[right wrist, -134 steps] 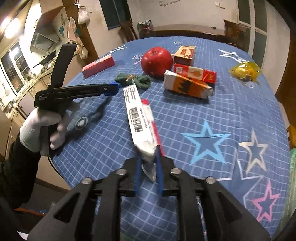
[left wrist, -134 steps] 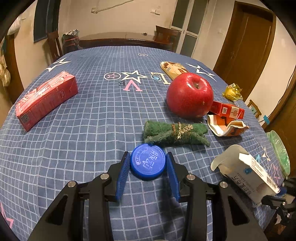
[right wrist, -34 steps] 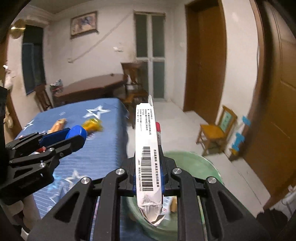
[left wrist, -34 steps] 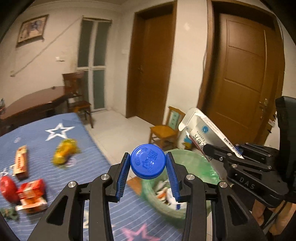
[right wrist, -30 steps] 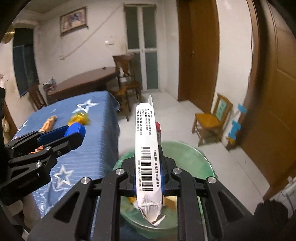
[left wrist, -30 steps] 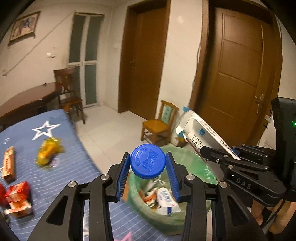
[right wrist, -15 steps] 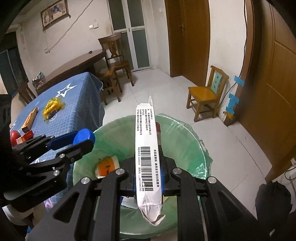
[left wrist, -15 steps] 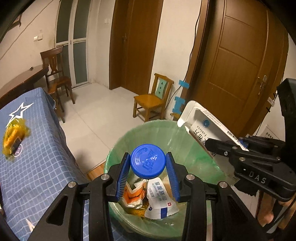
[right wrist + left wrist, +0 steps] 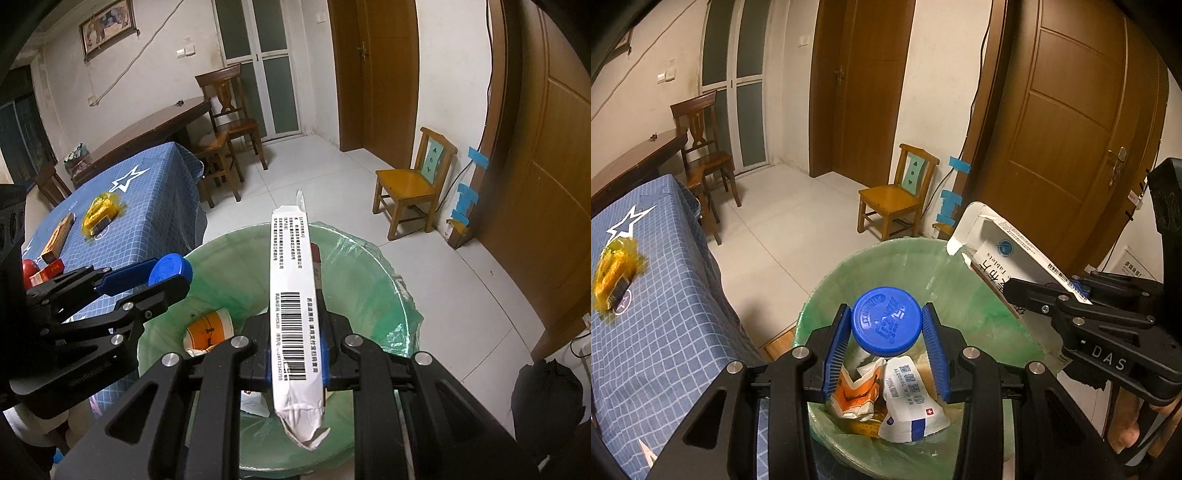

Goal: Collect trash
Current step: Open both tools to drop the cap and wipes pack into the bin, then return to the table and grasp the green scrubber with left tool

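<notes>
My left gripper (image 9: 886, 343) is shut on a blue bottle cap (image 9: 885, 324) and hangs over the green-lined trash bin (image 9: 916, 269). In the right wrist view the same cap (image 9: 170, 272) sits at the bin's left rim. My right gripper (image 9: 295, 349) is shut on a flattened white medicine box (image 9: 293, 314) with a barcode, held above the bin (image 9: 373, 291). That box (image 9: 1008, 254) juts over the bin's right edge in the left wrist view. Inside the bin lie an orange carton (image 9: 855, 391) and a white wipes packet (image 9: 908, 398).
A table with a blue star-print cloth (image 9: 657, 317) stands left of the bin, with a yellow wrapper (image 9: 615, 273) on it. More cartons (image 9: 55, 236) and a red apple (image 9: 27, 269) lie farther back. A small wooden chair (image 9: 897, 195) and brown doors stand behind.
Both grippers have swung away from the table and come down over the bin, then held still. Each keeps its item.
</notes>
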A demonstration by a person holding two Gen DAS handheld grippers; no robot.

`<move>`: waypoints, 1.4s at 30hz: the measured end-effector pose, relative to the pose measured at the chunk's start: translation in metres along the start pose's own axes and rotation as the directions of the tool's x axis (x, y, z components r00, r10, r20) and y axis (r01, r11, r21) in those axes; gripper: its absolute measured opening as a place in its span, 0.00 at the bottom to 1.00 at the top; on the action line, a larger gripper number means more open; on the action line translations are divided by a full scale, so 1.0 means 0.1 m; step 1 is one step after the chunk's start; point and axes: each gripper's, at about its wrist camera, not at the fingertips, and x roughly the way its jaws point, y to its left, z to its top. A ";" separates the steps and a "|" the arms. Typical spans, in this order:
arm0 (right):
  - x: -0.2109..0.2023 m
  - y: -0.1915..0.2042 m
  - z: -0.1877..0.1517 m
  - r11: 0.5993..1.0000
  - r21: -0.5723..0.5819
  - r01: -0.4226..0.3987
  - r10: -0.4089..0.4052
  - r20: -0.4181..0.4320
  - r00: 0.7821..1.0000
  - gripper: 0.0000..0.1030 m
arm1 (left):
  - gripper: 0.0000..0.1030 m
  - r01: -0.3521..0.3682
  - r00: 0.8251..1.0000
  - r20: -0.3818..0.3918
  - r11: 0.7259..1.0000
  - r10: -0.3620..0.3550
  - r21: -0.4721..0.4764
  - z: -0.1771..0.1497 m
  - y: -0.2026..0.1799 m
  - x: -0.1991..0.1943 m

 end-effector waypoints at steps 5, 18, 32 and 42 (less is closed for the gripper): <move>0.00 -0.06 0.04 1.000 0.013 -0.009 0.009 0.016 1.000 0.18 | 0.53 -0.004 1.000 -0.018 1.000 0.004 0.001 0.01 -0.02 0.04; -0.19 -0.06 0.04 1.000 0.027 -0.013 0.011 0.069 0.998 0.27 | 0.71 -0.010 1.000 -0.020 1.000 0.010 -0.005 -0.06 0.06 -0.01; -0.66 0.47 -0.22 0.989 -0.042 -0.140 0.146 0.168 0.975 0.41 | 0.71 -0.030 0.999 0.023 1.000 0.030 0.005 -0.34 0.47 -0.80; -0.48 1.56 -0.45 0.920 -0.217 -0.327 0.346 0.056 0.937 0.52 | 0.71 -0.200 0.979 0.003 0.973 0.202 -0.113 -1.06 1.98 -2.08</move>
